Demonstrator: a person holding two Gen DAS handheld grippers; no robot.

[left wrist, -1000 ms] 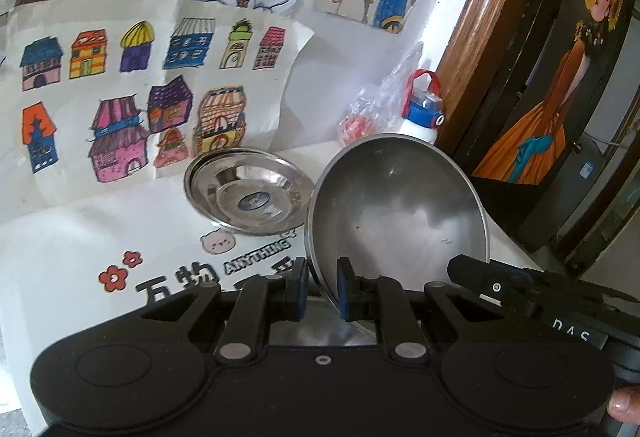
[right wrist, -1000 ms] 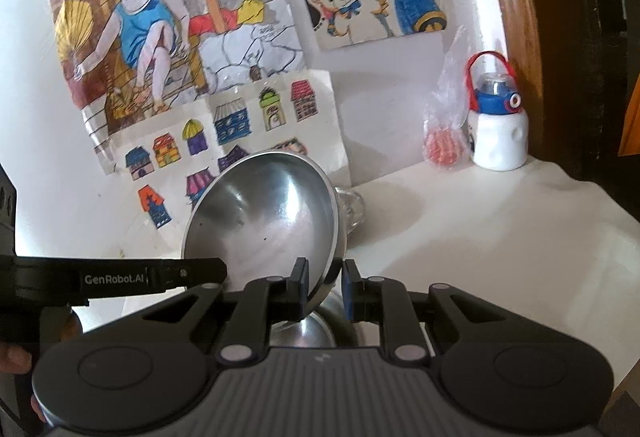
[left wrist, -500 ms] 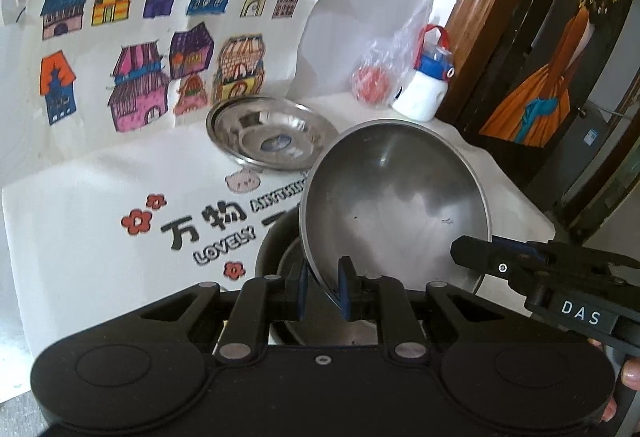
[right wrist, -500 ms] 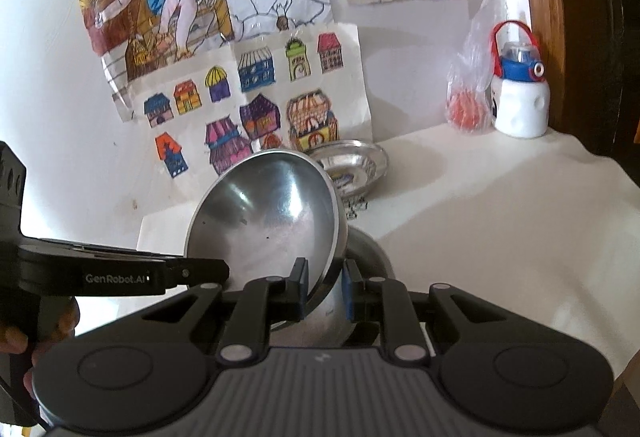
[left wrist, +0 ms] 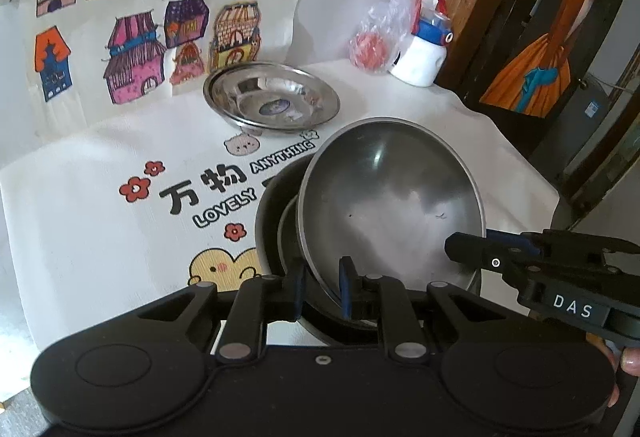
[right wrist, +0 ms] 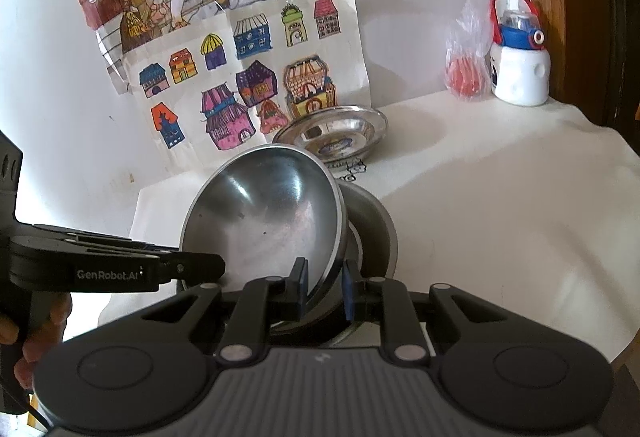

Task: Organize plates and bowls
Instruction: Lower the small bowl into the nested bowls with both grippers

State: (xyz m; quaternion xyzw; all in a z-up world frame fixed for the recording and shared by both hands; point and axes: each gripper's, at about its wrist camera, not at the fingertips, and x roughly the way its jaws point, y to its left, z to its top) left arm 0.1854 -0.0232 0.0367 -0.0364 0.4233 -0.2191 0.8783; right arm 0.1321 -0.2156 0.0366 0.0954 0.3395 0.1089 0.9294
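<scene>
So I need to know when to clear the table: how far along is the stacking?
Partly done. A steel bowl already sits on the tablecloth as the base. In hand: both the left gripper and right gripper pinch the rim of a second bowl, tilted just above the first, not yet nested. Left: seating it, and the steel plate near the wall, which is untouched.

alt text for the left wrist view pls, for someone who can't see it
Both grippers, left gripper and right gripper, pinch the rim of a tilted steel bowl over other bowls stacked on a white printed tablecloth. Behind sit a shallow steel plate, a bagged red item, a white bottle and house drawings.
</scene>
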